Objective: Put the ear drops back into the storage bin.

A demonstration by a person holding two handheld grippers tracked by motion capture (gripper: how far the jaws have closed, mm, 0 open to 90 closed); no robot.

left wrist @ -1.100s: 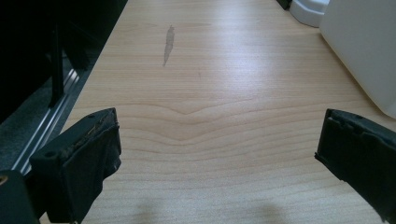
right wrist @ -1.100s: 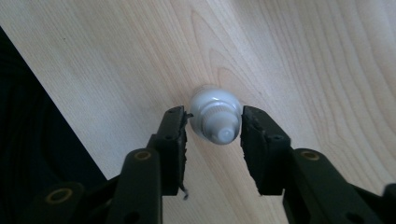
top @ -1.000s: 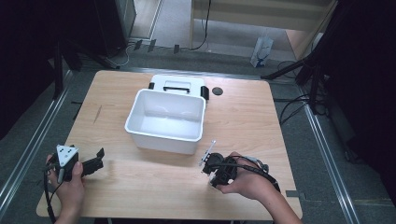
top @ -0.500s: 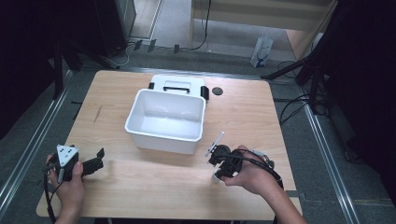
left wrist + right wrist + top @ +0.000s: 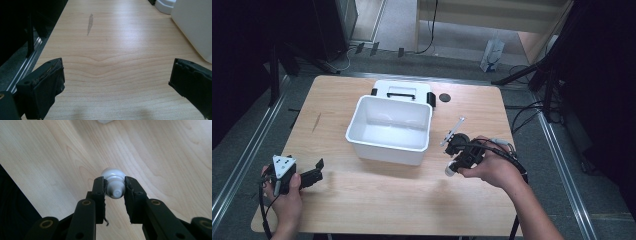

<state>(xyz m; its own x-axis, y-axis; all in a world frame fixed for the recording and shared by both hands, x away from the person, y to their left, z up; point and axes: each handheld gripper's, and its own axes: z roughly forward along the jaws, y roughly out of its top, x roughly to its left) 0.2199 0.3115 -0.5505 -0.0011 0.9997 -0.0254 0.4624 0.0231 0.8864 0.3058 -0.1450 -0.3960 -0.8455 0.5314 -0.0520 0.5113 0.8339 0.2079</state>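
Note:
My right gripper hangs above the table's right side, just right of the white bin. It is shut on a small white bottle. In the right gripper view the two black jaws of this gripper pinch the bottle at its ridged neck, and the round white end sticks out beyond the fingertips over bare wood. My left gripper rests low at the table's front left corner. Its jaws stand wide open with nothing between them.
The open white bin stands mid-table with its lid lying behind it. A small black disc lies to the right of the lid. A corner of the bin shows in the left gripper view. Dark floor and rails border the table.
My right gripper has risen off the table with the bottle and moved right and away from the front edge. The left gripper has stayed where it was.

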